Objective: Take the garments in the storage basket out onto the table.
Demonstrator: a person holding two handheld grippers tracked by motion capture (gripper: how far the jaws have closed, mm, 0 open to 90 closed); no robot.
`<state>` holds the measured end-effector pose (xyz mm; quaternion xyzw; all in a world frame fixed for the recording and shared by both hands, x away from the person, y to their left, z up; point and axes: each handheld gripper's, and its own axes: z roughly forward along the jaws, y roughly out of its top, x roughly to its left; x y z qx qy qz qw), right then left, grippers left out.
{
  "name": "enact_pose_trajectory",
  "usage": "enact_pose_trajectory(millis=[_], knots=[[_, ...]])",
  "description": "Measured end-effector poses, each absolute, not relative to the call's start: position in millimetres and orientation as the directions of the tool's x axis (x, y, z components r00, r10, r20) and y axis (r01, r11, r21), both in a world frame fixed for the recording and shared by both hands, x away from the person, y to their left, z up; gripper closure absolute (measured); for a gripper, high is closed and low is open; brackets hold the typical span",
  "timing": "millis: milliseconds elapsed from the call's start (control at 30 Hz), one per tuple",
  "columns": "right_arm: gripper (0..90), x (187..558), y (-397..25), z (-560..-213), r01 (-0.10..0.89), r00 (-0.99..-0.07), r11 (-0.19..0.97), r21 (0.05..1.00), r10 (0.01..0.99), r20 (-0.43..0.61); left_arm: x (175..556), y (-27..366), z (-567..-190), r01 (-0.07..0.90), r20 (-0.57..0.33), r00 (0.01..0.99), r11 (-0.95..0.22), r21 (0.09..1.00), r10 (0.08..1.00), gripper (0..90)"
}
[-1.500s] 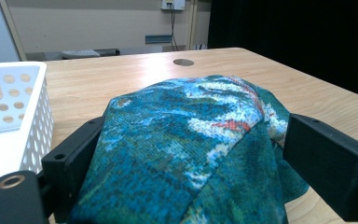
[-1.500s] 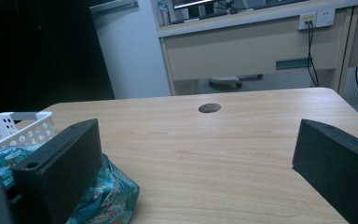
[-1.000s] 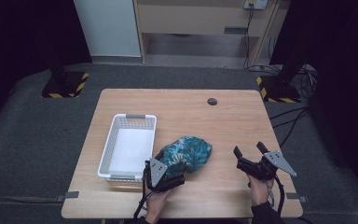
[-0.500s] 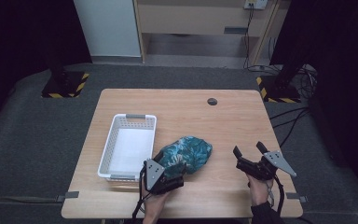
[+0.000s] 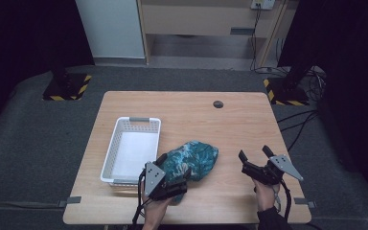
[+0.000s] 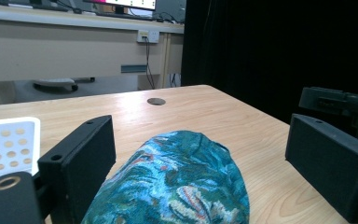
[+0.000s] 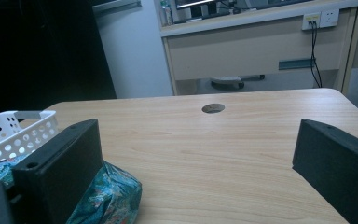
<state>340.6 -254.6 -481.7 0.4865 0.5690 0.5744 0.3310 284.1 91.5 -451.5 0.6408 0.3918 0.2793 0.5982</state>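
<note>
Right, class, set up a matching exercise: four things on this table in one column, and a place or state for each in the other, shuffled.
1 white basket
2 teal bundle
3 left gripper
4 right gripper

a open over bare wood
b between the basket and the right gripper
c empty, at the table's left
d open around the bundle

Pairs: 1-c, 2-b, 3-d, 4-a

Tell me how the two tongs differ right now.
The left tongs reach around the blue-green cloth bundle, jaws open on either side of it; the right tongs hover over bare table, jaws open around nothing. The left sit beside the white basket; the right sit farther off. Both are black and hand-held.
</note>
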Motion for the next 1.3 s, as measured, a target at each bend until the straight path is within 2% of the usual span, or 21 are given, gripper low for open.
enact_pose_trajectory(millis=[467,900,1300], knots=[[1.5,340,-255,-481,0.168,-0.305,-0.136,0.976,0.934,0.183,281,90,-442,0.133,-0.097,0.538,0.029,0.991,0.837,0.3],[1.4,340,-255,-481,0.171,-0.306,-0.136,0.976,0.934,0.184,285,94,-432,0.124,-0.092,0.526,0.031,0.992,0.845,0.0],[1.4,341,-254,-482,0.172,-0.310,-0.130,0.976,0.934,0.179,277,121,-421,0.095,-0.104,0.487,0.066,0.993,0.867,0.0]])
